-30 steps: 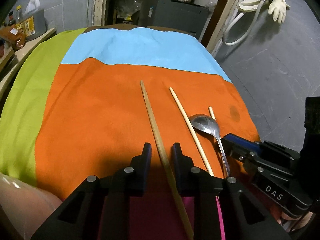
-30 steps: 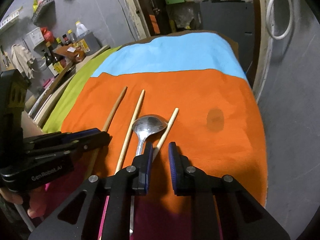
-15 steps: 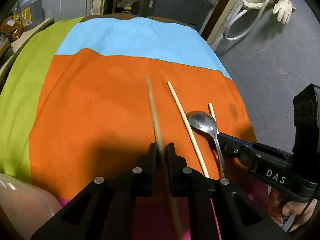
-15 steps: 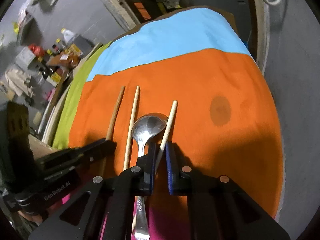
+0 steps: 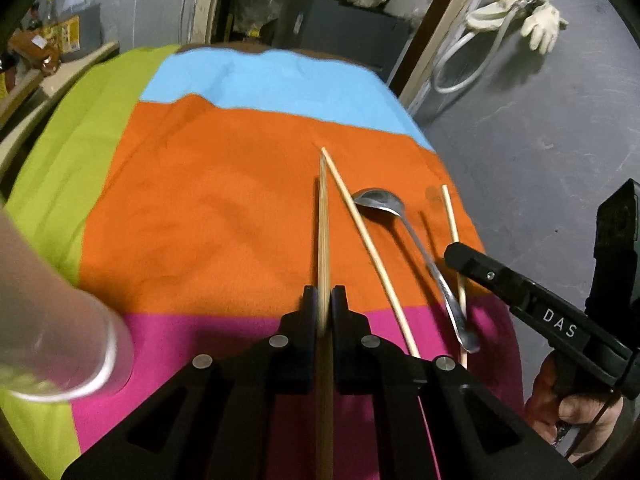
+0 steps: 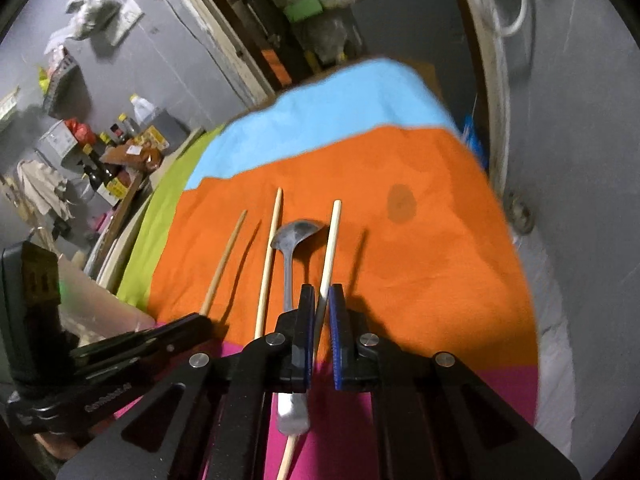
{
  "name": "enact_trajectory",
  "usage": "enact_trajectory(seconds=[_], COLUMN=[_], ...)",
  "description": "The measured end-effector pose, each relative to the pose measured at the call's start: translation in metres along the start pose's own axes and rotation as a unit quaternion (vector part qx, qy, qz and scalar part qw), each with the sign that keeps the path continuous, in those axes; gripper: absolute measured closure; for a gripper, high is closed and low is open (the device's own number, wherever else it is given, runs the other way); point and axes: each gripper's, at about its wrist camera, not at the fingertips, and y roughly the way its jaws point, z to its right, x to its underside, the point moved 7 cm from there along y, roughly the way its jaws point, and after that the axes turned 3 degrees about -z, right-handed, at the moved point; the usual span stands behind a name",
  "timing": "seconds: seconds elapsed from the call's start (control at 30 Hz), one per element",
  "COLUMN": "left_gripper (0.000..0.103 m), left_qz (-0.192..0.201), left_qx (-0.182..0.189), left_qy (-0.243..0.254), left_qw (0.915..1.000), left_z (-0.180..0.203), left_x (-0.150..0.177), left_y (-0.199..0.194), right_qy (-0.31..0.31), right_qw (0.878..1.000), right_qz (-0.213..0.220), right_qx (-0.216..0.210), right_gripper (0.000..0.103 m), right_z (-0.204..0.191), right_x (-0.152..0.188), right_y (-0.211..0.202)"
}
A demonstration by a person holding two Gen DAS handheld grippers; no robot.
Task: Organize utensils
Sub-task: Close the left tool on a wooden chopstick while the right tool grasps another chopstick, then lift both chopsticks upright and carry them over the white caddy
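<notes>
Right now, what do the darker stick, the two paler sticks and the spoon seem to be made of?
The darker tan chopstick looks like bamboo or wood: matte, with fine lengthwise grain. The two pale cream chopsticks look like light unfinished wood, though smooth plastic is possible. The grey spoon looks like polished metal, probably steel: it shows bright reflections.

The right tool (image 6: 319, 300) had pinched the pale chopstick (image 6: 330, 248), lifting it off the orange cloth (image 6: 432, 272). A spoon (image 6: 289, 252) lay just left of it, then another pale chopstick (image 6: 269, 264). The left tool (image 6: 188, 326) gripped a darker one (image 6: 224, 260).
</notes>
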Motion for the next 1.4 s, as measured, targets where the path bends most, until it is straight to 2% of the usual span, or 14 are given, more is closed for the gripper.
enact_trajectory(seconds=[0.07,0.17,0.4,0.57,0.67,0.83,0.9,1.2,1.4], left_gripper=[0.099,0.099,0.099,0.099,0.099,0.099,0.099,0.099,0.099], left_qz=[0.024,0.073,0.165,0.246,0.289,0.339,0.363,0.425,0.440], left_qx=[0.007,0.037,0.042,0.026,0.013,0.011,0.001,-0.033,-0.046], left_qy=[0.006,0.015,0.029,0.042,0.048,0.046,0.048,0.007,-0.050], left_qw=[0.9997,0.9965,0.9850,0.9679,0.9560,0.9396,0.9304,0.9048,0.8953], left_z=[0.003,0.012,0.021,0.022,0.021,0.012,0.004,-0.070,-0.141], left_x=[0.003,0.006,0.002,-0.002,-0.002,-0.009,-0.012,-0.025,-0.036], left_y=[-0.013,-0.034,-0.071,-0.109,-0.131,-0.167,-0.186,-0.249,-0.273], right_qy=[-0.023,-0.070,-0.099,-0.122,-0.141,-0.159,-0.164,-0.179,-0.181], right_qw=[0.999,0.993,0.985,0.968,0.953,0.929,0.921,0.904,0.891], right_qz=[0.033,0.092,0.140,0.218,0.268,0.332,0.346,0.362,0.374], right_qx=[0.015,0.030,0.007,-0.003,-0.010,-0.046,-0.067,-0.143,-0.182], right_gripper=[0.100,0.100,0.100,0.100,0.100,0.100,0.100,0.100,0.100], right_z=[-0.008,-0.026,-0.051,-0.076,-0.098,-0.137,-0.148,-0.208,-0.248], right_x=[-0.001,-0.002,0.006,0.001,-0.002,-0.013,-0.016,-0.040,-0.054], right_y=[-0.011,-0.030,-0.048,-0.075,-0.090,-0.108,-0.114,-0.108,-0.098])
